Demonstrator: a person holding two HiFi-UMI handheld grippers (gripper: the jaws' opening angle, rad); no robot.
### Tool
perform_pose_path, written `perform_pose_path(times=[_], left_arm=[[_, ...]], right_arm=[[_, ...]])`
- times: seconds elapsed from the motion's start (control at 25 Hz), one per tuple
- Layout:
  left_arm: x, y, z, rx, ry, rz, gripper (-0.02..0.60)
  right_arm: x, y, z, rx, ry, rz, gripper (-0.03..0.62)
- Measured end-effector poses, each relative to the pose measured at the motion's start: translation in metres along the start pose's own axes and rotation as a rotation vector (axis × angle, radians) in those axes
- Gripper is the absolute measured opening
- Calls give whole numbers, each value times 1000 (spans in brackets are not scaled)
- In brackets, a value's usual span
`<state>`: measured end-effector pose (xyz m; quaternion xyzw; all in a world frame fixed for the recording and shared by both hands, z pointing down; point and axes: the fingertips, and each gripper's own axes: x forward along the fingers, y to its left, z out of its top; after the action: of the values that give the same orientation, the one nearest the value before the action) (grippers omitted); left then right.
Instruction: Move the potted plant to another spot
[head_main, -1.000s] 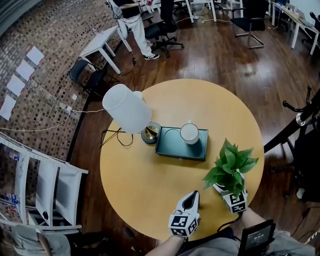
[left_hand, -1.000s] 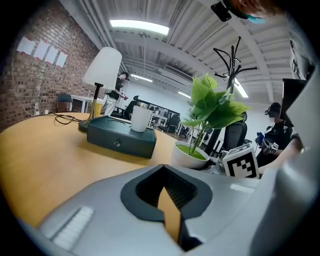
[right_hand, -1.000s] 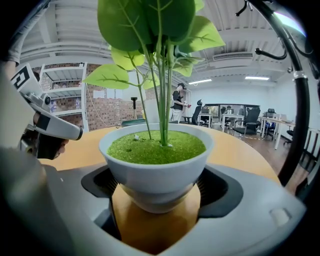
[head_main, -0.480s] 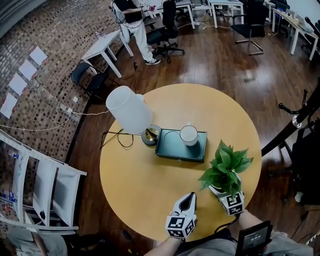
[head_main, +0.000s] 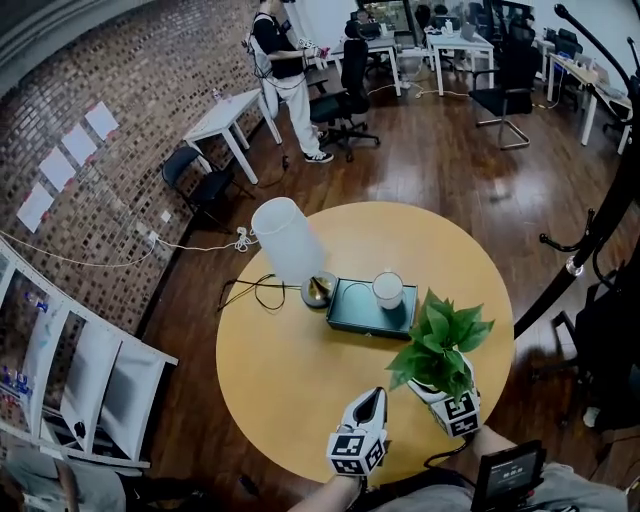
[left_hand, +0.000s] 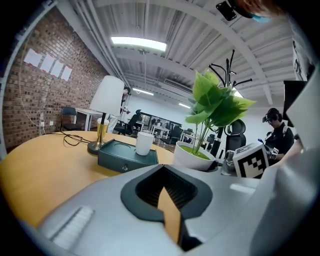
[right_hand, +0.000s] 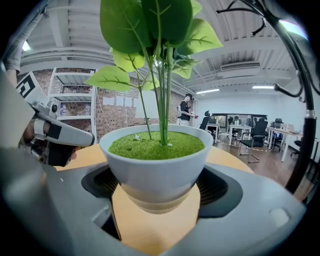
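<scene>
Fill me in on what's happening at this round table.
A person is working with tongs in each hand. The right tongs are closed on the white pot of the potted plant, which looks raised just off the round yellow table near its edge. The left tongs are shut and empty, beside the plant. A white lamp, a dark green tray and a white cup on the tray sit further across the table.

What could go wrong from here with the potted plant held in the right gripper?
The right gripper grips the potted plant low on its tapered white pot, and the tall leaves make it top-heavy, so it might tip or slip. The cup on the green tray and the lamp stand close ahead; the leaves could knock them.
</scene>
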<state>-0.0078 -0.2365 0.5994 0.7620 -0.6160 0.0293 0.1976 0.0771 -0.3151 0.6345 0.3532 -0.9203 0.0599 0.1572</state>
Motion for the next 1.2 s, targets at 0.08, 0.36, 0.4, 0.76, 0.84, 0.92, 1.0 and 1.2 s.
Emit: perform_pose_path(times=[0.08,0.36,0.4,0.76,0.84,0.92,1.0,1.2], left_arm=[[-13,-3,7,0,-20,9,0],[-53,11,49,45,-123,14,0],[-61,14,55,50,-134,10,0],[-116,38,79,65,-180,-17,0],[-130,48,77,66,-181,-27,0],[-143,60,74,69,-183,-32,0],[-154,70,72,75,-185,-33,0],[-176,80,75,75,-188,-27,0]], right_arm=[[-11,8,10,-3,-9,8,488],[-26,46,61,-49,-83,12,488],[-28,56,68,-55,-90,14,488],[-41,123,90,-80,-88,6,488],[-41,141,92,-79,-91,-3,488],[-39,161,92,-76,-90,-6,488],[-38,176,92,-70,-88,-9,488],[-36,203,96,-72,-92,4,488]])
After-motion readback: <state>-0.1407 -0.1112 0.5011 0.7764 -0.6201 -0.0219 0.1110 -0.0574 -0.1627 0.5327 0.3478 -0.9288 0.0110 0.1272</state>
